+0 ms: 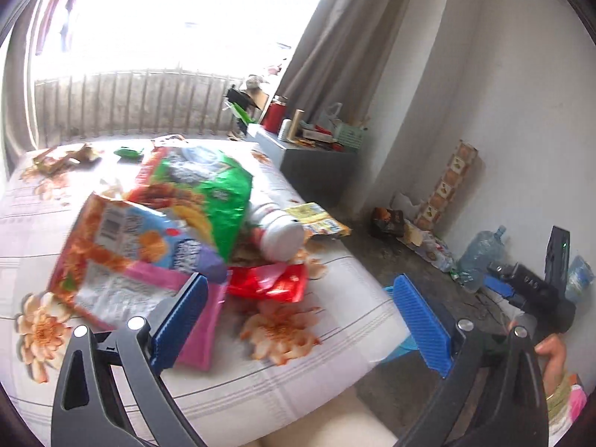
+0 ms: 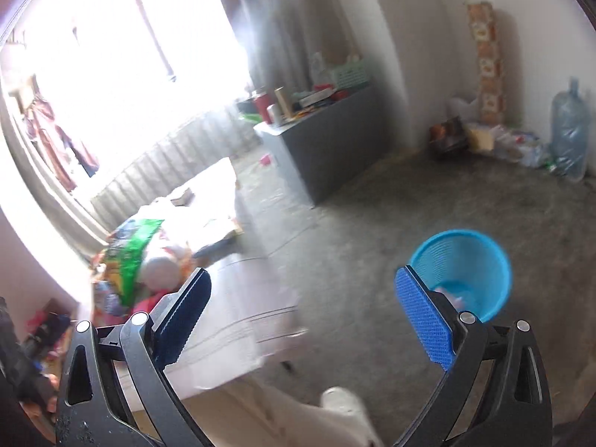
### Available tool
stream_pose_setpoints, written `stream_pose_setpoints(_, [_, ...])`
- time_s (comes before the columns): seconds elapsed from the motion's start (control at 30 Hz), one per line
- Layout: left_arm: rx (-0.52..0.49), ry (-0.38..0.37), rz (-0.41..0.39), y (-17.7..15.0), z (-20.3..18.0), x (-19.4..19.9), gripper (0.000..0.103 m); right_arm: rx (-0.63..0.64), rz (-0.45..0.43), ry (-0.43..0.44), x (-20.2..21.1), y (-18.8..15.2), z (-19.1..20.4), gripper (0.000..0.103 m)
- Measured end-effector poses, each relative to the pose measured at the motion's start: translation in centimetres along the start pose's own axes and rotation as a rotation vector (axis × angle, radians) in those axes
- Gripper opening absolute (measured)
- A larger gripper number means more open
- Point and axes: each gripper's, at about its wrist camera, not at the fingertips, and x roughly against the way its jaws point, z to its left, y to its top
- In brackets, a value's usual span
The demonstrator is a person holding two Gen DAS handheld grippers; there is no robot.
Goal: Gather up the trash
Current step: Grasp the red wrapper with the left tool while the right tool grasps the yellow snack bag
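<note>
Each handheld gripper has black, triangular-cutout plastic arms joined by round silver rivets, ending in ribbed bright-blue flat pads: left gripper (image 1: 300, 322), right gripper (image 2: 303, 322). The person wears pale cream trousers (image 1: 335, 424)

No legible txt — snack bags (image 1: 123, 246) prob. too blurred.
</note>
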Motion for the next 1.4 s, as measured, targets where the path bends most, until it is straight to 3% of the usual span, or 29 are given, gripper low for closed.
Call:
stream_pose_setpoints(0.13, [-0.007,0.102,0.012,-1.4,2.9,1.0,0.097,-0.033,0.150,0.195,-3.7,-0.7,2.9,0.090])
stream_pose_setpoints(0.33, [-0.007,0.113,-0.013,-2.1,4.3,1.0,0.097,-0.126,0.335,0.363,-8.5,-1.7,6.1,0.072])
stream_pose_setpoints(0.43, [-0.095,0.091,-0.026,-1.7,3.0,0.1,0.097,-0.145,0.360,0.371,-9.1,-2.2,7.8,0.066])
stream_pose_setpoints(0.5, [-0.205,0.089,-0.042,-1.5,1.4,-0.8,0.097,-0.158,0.367,0.373,-9.6,-1.5,8.1,0.065])
stream_pose_setpoints(0.67, [-0.529,0.171,-0.044,-2.5,-3.3,-4.2,0.087,-0.182,0.349,0.332,-11.5,1.7,7.4,0.061])
stream_pose_setpoints(0.9, [-0.767,0.285,0.016,-4.7,-6.7,-9.6,0.066,-0.217,0.378,0.287,-17.2,5.2,5.7,0.061])
stream_pose_setpoints(1.1, [-0.839,0.349,0.096,-5.6,-6.9,-13.3,0.051,-0.208,0.425,0.255,-21.8,5.9,5.1,0.061])
stream_pose_setpoints(1.27, [-0.824,0.352,0.165,-5.6,-6.3,-15.1,0.031,-0.184,0.476,0.267,-24.0,5.7,5.4,0.061])
stream_pose_setpoints(1.4, [-0.805,0.347,0.183,-5.7,-6.2,-15.4,0.019,-0.153,0.495,0.256,-24.5,5.6,5.6,0.047])
